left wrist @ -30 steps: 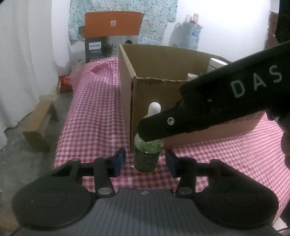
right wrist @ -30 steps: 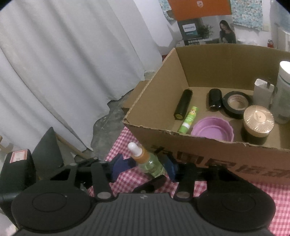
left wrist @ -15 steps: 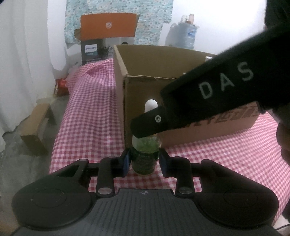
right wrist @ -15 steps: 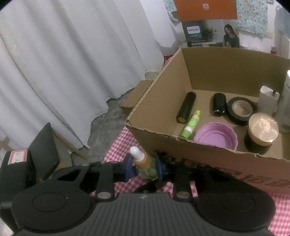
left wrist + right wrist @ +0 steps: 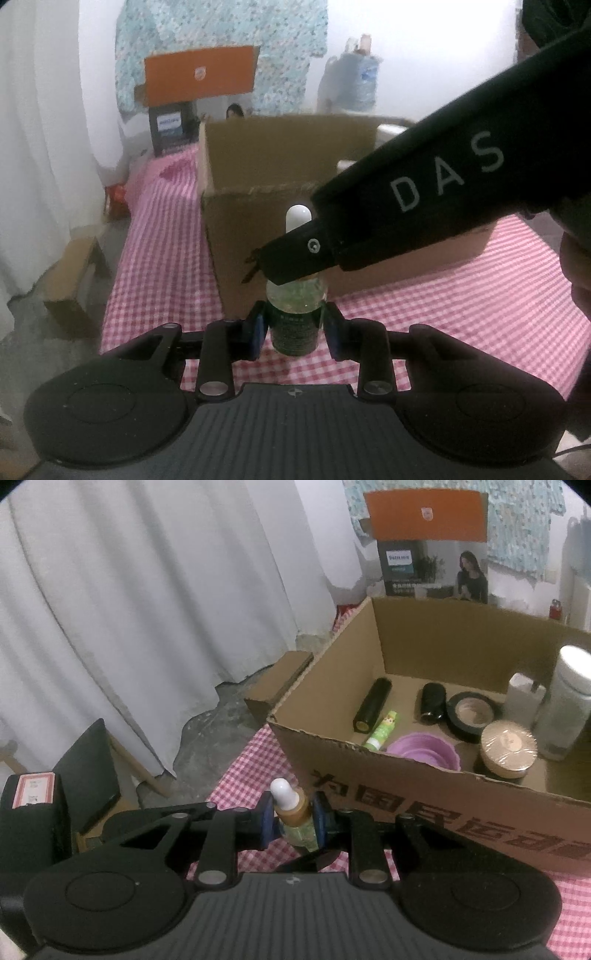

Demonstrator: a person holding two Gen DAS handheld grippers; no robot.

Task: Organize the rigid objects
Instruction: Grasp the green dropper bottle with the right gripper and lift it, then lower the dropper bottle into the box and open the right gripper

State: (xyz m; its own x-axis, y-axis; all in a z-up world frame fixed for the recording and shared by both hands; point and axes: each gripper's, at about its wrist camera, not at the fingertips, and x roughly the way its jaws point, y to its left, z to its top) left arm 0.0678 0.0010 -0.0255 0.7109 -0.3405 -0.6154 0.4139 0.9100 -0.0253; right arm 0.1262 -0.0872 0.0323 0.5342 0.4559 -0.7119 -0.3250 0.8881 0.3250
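Surface (image 5: 155,236) under pink-and-white checked cloth, with floor and white curtain off its left edge. Cardboard box (image 5: 424,794) open on top, standing on the cloth just behind the tools, printed characters on its near wall. Inside the box, seen from the right wrist: white bottle (image 5: 567,701) upright at the right, purple lid (image 5: 424,751) against the near wall, tan-capped jar (image 5: 508,747) beside it, black tape roll (image 5: 472,712), two black tubes lying flat, green stick (image 5: 382,729) between tube and lid. Left tool (image 5: 294,326) pinching the dark lower body of a dropper bottle (image 5: 295,317), blue pads tight on both sides. Right tool (image 5: 294,818) clamped on the same bottle higher up, at the amber collar under the white bulb; from the left wrist, its black arm marked DAS crossing the bottle's neck. Bottle upright, just in front of the box's near corner, outside the box. Whether its base touches the cloth: cannot tell.
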